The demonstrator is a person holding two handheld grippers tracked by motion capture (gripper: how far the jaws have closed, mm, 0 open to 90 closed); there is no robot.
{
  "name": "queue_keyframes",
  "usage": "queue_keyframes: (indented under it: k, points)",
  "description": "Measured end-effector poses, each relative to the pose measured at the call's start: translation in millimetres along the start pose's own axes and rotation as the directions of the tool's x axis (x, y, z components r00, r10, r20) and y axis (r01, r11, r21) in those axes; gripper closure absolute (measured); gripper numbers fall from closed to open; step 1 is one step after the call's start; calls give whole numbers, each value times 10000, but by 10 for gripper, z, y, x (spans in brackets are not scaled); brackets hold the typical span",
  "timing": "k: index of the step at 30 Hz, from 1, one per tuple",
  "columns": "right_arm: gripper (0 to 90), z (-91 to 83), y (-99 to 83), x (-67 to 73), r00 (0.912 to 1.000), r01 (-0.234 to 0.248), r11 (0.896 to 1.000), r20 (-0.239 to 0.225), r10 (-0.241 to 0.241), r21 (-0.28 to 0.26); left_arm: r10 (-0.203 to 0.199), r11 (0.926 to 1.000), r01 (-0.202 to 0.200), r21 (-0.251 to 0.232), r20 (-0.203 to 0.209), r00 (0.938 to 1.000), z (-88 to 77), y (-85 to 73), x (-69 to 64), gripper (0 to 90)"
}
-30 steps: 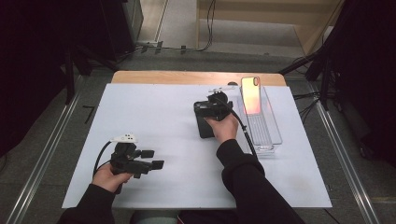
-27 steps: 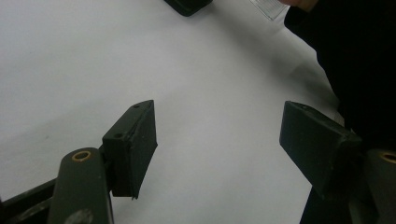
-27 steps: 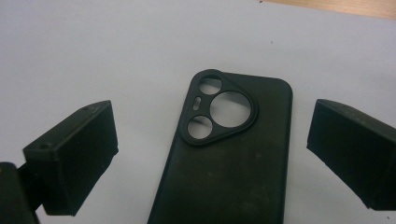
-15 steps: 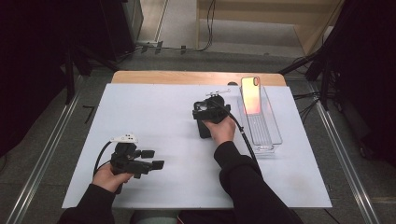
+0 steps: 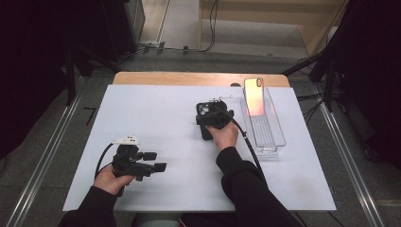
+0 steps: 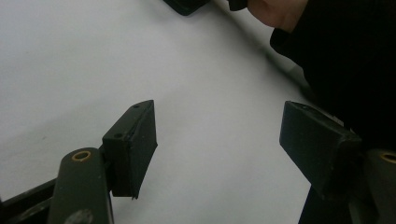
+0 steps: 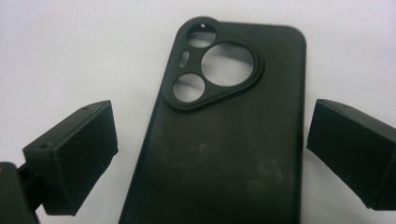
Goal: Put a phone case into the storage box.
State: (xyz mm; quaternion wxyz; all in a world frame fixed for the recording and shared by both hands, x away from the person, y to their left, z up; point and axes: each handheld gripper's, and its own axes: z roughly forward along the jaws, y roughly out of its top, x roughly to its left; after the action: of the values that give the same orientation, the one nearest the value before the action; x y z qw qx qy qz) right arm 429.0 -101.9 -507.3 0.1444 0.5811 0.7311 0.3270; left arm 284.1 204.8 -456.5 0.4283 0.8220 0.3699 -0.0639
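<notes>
A black phone case (image 7: 229,140) with three round camera cut-outs lies flat on the white table sheet (image 5: 156,109), right of centre in the high view, phone case (image 5: 204,113). My right gripper (image 7: 210,154) hovers just over it, open, one jaw on each long side and neither touching. A phone with a shiny orange-pink back (image 5: 254,96) stands tilted in a clear plastic tray (image 5: 265,125) right of the case. My left gripper (image 5: 156,161) rests open near the front left with nothing between its jaws, left gripper (image 6: 219,149).
A wooden table edge (image 5: 189,78) runs along the back of the sheet. The right arm's black sleeve (image 6: 345,60) and a corner of the case (image 6: 187,4) appear beyond the left gripper. Cables trail from both grippers.
The right gripper has shifted slightly toward the near side over the phone case. The left gripper has stayed still.
</notes>
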Motion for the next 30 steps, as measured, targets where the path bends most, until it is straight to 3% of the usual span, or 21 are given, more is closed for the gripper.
queue_keyframes:
  k: [8, 17, 30]
  points:
    - [3, 41, -58, 23, 9996, 191, 9998, 210, -192, 22, 3, 10000, -3, 40, -55, 10000, 5, 2, -4, 273]
    - [71, 48, -142, 73, 9945, 608, 9974, 879, -572, -396, 3, 10000, -2, 77, -47, 10000, 11, 3, -5, 273]
    - [129, 17, -137, 39, 9948, 699, 9969, 773, -670, -348, -33, 10000, 34, 49, -65, 10000, 11, 3, -1, 273]
